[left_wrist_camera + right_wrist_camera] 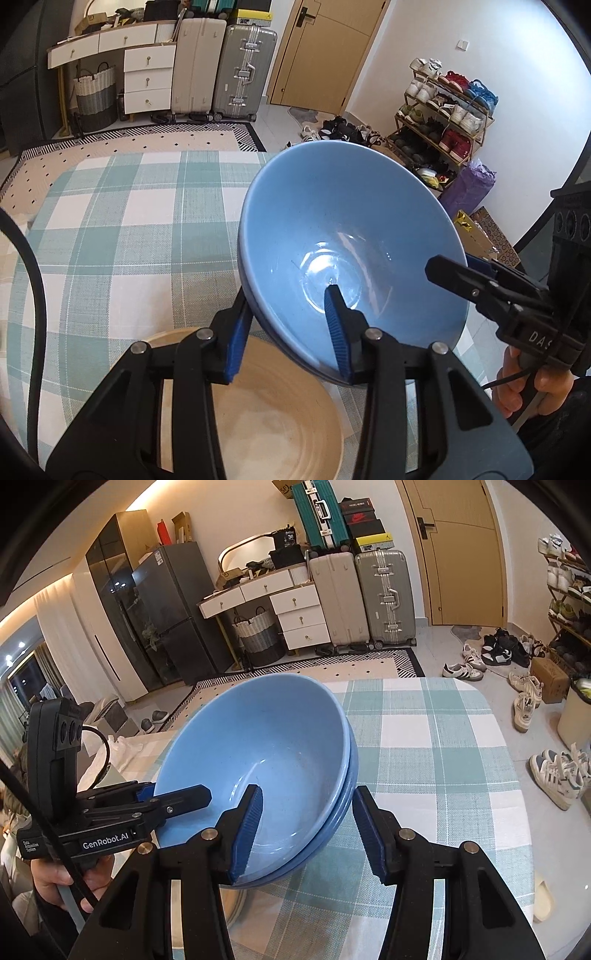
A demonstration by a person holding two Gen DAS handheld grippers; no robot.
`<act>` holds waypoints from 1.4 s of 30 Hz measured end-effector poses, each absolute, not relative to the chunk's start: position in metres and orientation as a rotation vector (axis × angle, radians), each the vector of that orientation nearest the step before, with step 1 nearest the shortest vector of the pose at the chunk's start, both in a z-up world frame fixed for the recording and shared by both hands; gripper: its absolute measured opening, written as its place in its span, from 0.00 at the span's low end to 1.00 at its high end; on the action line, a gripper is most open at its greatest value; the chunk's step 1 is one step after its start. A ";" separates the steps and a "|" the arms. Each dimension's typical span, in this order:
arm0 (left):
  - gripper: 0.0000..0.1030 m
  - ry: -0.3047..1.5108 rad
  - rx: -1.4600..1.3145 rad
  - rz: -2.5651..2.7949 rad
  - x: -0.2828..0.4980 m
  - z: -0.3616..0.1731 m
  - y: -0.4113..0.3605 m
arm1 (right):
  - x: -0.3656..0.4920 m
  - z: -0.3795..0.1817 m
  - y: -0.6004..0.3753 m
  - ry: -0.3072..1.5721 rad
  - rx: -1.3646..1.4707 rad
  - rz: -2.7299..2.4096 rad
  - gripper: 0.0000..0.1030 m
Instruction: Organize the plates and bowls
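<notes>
A stack of nested blue bowls [343,229] hangs tilted over the checked tablecloth [122,229], carried between both grippers. My left gripper [288,299] is shut on its near-left wall, one pad inside and one outside. My right gripper [454,266] clamps the opposite rim. In the right wrist view the blue bowls [266,738] sit between the fingers of the right gripper [306,792], and the left gripper [173,794] bites the far rim. A beige bowl [280,424] stands on the cloth directly under the stack, and its edge [236,904] peeks out below.
The table's far edge [424,681] drops to a patterned rug [207,133]. Suitcases [243,74], a white drawer unit [147,77] and a shoe rack [447,110] stand beyond. A hand [524,387] holds the right gripper's handle.
</notes>
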State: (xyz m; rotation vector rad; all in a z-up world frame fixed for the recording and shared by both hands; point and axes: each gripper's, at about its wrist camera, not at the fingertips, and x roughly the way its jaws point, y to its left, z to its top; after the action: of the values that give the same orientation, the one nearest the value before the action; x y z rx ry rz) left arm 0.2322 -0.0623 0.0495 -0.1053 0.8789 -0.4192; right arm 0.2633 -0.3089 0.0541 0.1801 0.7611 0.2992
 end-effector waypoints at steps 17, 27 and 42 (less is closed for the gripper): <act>0.35 0.793 -0.124 -0.342 0.153 0.098 -0.007 | 0.225 0.077 -0.259 0.723 0.137 0.390 0.51; 0.35 0.774 -0.130 -0.288 0.110 0.106 0.033 | 0.212 0.074 -0.227 0.730 0.121 0.444 0.51; 0.35 0.791 -0.128 -0.220 0.078 0.093 0.062 | 0.213 0.054 -0.197 0.771 0.110 0.501 0.51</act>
State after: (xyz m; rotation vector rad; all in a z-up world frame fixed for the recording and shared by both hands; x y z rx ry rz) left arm 0.0777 0.0621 0.0930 -0.1275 0.7910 -0.2201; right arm 0.2131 -0.1968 0.0543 0.1104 0.7715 0.5007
